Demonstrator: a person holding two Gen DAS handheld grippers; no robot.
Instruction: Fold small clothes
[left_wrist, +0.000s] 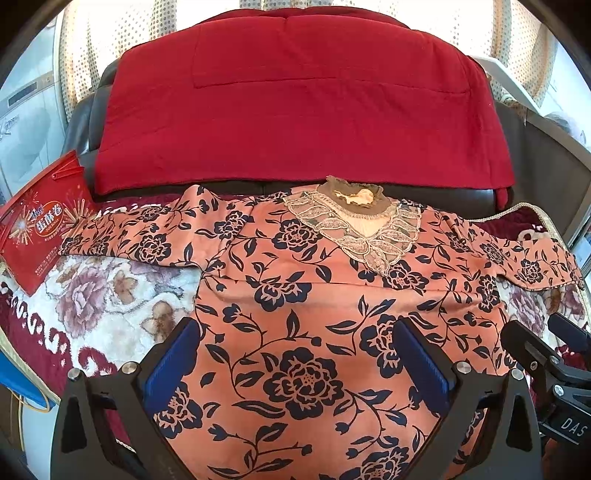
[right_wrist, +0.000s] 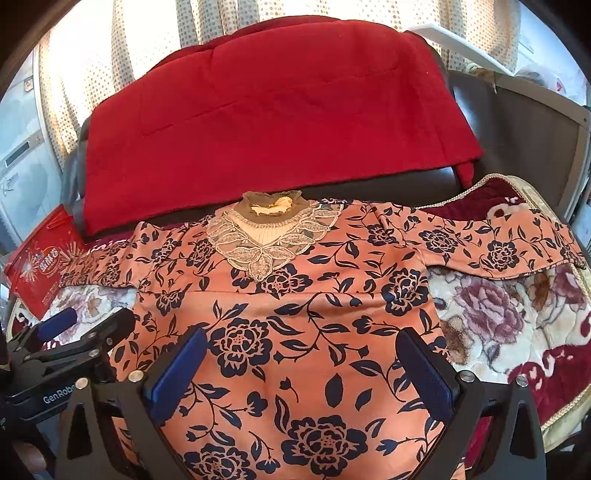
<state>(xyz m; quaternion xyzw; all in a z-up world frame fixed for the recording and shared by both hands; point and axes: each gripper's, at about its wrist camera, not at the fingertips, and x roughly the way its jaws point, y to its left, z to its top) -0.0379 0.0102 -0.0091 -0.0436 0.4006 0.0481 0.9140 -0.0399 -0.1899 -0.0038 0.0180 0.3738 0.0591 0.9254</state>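
Note:
An orange blouse (left_wrist: 295, 295) with dark blue flowers lies flat, front up, on a flowered blanket (left_wrist: 99, 295). Its lace collar (left_wrist: 354, 229) points away from me and both sleeves are spread out sideways. It also shows in the right wrist view (right_wrist: 295, 314). My left gripper (left_wrist: 295, 332) is open and empty, its blue pads hovering over the blouse's lower left part. My right gripper (right_wrist: 301, 339) is open and empty over the lower right part. Each gripper shows at the edge of the other's view.
A red folded quilt (left_wrist: 295, 103) lies on a dark sofa back behind the blouse. A red snack bag (left_wrist: 40, 225) rests at the left by the sleeve end. The flowered blanket (right_wrist: 498, 314) extends right. Curtains hang behind.

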